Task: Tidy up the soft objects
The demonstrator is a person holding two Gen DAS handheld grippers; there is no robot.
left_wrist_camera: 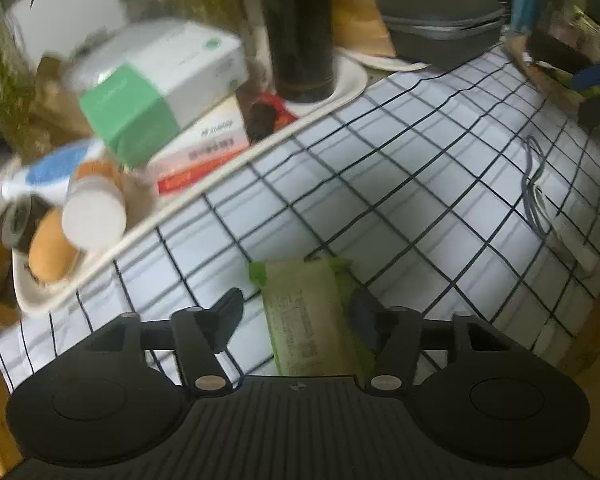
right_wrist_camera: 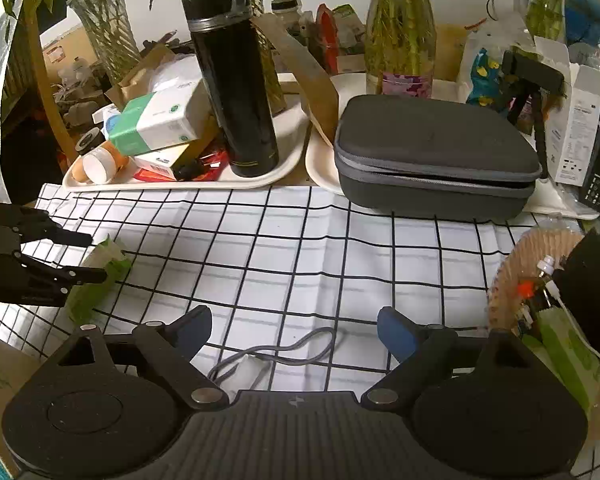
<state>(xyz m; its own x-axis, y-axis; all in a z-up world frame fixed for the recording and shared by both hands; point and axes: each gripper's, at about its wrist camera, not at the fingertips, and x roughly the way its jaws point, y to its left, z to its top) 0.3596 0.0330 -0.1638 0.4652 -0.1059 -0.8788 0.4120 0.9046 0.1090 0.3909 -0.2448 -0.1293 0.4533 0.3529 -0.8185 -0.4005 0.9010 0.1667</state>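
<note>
The left gripper (left_wrist_camera: 296,312) has its fingers spread around a soft green rectangular tissue pack (left_wrist_camera: 312,316) lying on the black-and-white checked cloth (left_wrist_camera: 400,184) over the bench. The pack lies close against the right finger, with a gap to the left one. The pack's pale face carries small printed text with crinkled green edges.

At 10 o'clock, a white tray (left_wrist_camera: 36,300) holds a green-and-white box (left_wrist_camera: 156,84), an orange bottle with a white cap (left_wrist_camera: 94,208) and a tall black flask (left_wrist_camera: 300,28). A grey zipped case (left_wrist_camera: 440,28) sits at 1 o'clock.

The right gripper (right_wrist_camera: 294,334) has its fingers wide apart and empty above a grey coiled cable (right_wrist_camera: 272,354). Only this view shows a woven basket (right_wrist_camera: 508,276) at 3 o'clock with another green pack (right_wrist_camera: 568,356) inside, and the left gripper at 9 o'clock.
</note>
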